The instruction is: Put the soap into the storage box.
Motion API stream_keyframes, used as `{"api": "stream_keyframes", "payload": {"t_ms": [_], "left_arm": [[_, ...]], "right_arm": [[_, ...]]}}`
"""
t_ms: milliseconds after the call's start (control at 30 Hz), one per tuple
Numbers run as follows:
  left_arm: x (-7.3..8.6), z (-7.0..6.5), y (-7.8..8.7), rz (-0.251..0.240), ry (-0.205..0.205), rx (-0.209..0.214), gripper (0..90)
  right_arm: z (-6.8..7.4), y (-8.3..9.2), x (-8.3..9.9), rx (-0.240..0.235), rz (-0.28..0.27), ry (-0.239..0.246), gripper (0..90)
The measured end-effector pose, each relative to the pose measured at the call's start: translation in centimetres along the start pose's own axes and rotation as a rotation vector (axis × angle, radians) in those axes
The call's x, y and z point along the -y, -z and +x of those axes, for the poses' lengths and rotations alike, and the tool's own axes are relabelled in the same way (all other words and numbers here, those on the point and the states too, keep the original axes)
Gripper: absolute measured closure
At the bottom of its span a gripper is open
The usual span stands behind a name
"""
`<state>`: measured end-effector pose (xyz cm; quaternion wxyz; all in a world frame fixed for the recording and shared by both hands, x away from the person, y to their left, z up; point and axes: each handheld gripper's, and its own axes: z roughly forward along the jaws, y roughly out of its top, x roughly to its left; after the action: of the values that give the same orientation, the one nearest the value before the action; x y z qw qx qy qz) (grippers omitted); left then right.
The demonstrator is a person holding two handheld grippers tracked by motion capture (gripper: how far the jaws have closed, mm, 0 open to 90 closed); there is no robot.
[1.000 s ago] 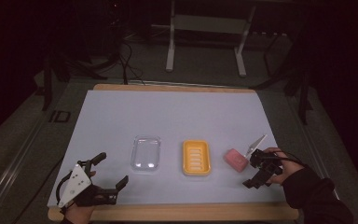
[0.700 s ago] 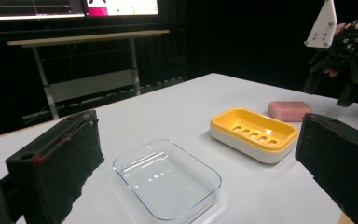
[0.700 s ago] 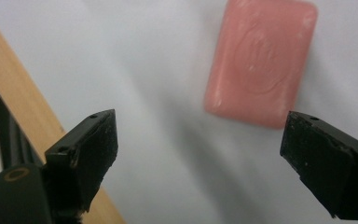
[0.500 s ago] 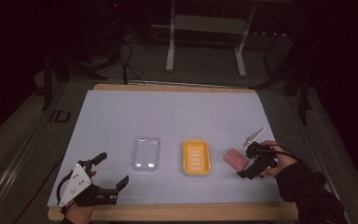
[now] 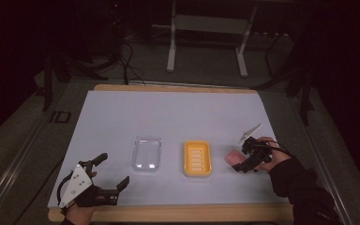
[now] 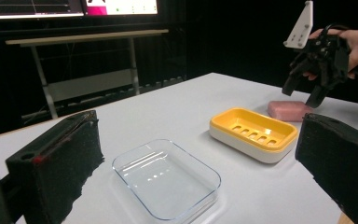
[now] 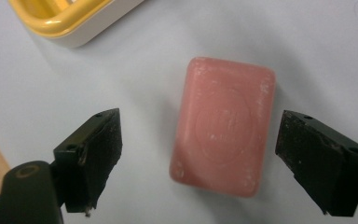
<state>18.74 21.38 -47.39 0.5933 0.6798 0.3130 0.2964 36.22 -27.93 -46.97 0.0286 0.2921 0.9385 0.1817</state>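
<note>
Pink soap bar (image 7: 223,125) flat on tabletop (image 5: 168,117), just right of yellow soap dish (image 5: 197,158), apart from it. Right gripper (image 7: 200,154) above bar, jaws released, just been closing, straddling bar without contact (long axis along jaws' reach). Left gripper (image 5: 108,180) well left of dish, jaws released, empty. Count: one bar, one dish, one clear tray (image 5: 146,153).

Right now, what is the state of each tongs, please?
Left tongs: open, holding nothing.
Right tongs: open, just been closing around the soap, not yet gripping it.
</note>
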Motion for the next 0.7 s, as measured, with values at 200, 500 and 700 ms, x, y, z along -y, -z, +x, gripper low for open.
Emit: {"api": "stream_keyframes", "payload": {"t_ms": [200, 500, 700], "left_arm": [[0.0, 0.0, 0.0, 0.0, 0.0, 0.001, 0.7], [0.0, 0.0, 0.0, 0.0, -0.002, 0.003, 0.7], [0.0, 0.0, 0.0, 0.002, -0.003, 0.003, 0.7]], "right_arm": [[-0.6, -0.9, -0.1, 0.009, -0.017, -0.017, 18.4], [-1.1, -2.3, -0.1, 0.025, -0.005, -0.013, 22.3], [-1.2, -3.1, 0.0, 0.026, 0.028, -0.013, 26.5]]}}
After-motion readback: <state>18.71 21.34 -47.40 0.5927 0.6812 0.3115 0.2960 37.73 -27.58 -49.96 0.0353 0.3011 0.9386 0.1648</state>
